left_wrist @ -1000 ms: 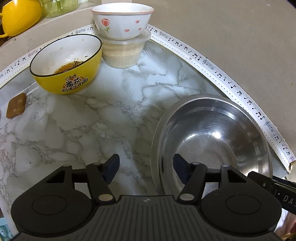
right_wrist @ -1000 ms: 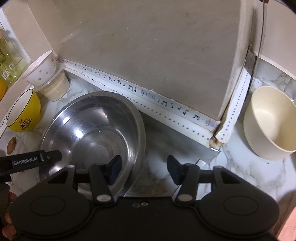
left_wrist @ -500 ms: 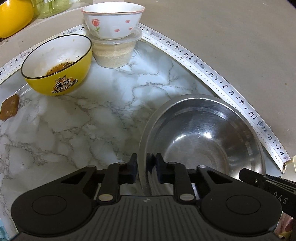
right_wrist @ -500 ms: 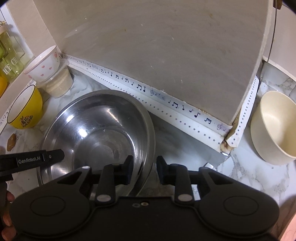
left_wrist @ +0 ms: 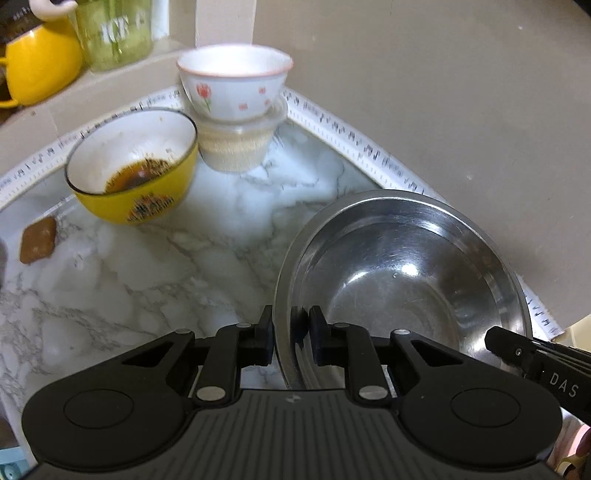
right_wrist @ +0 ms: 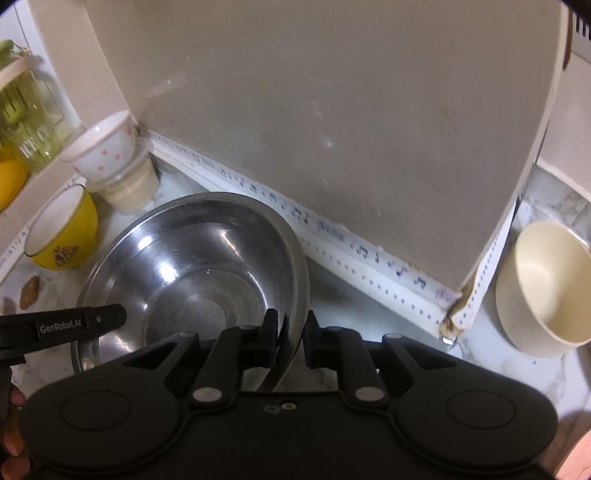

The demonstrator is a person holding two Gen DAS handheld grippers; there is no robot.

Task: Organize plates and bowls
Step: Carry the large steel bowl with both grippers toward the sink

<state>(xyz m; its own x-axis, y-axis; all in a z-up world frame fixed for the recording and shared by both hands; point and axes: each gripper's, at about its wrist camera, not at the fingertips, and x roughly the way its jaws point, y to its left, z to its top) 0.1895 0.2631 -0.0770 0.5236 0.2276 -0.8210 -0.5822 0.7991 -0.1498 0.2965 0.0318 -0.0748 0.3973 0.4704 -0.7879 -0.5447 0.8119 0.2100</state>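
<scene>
A large steel bowl (left_wrist: 402,273) is held by both grippers over the marble counter (left_wrist: 155,280). My left gripper (left_wrist: 291,338) is shut on its left rim. My right gripper (right_wrist: 290,338) is shut on its right rim; the bowl also shows in the right wrist view (right_wrist: 192,273). A dirty yellow bowl (left_wrist: 136,166) stands at the back left. A white flowered bowl (left_wrist: 234,86) sits on a lidded plastic tub (left_wrist: 238,146). A cream bowl (right_wrist: 546,288) stands to the right past the wall corner.
A wall panel (right_wrist: 332,129) with music-note tape along its base runs behind the steel bowl. A yellow pot (left_wrist: 37,62) and a green jar (left_wrist: 114,33) stand on a ledge at the back left. A brown scrap (left_wrist: 38,243) lies on the counter at the left.
Both grippers went from open astride the steel bowl's rim to shut on it. The bowl has lifted and the views have risen and tilted.
</scene>
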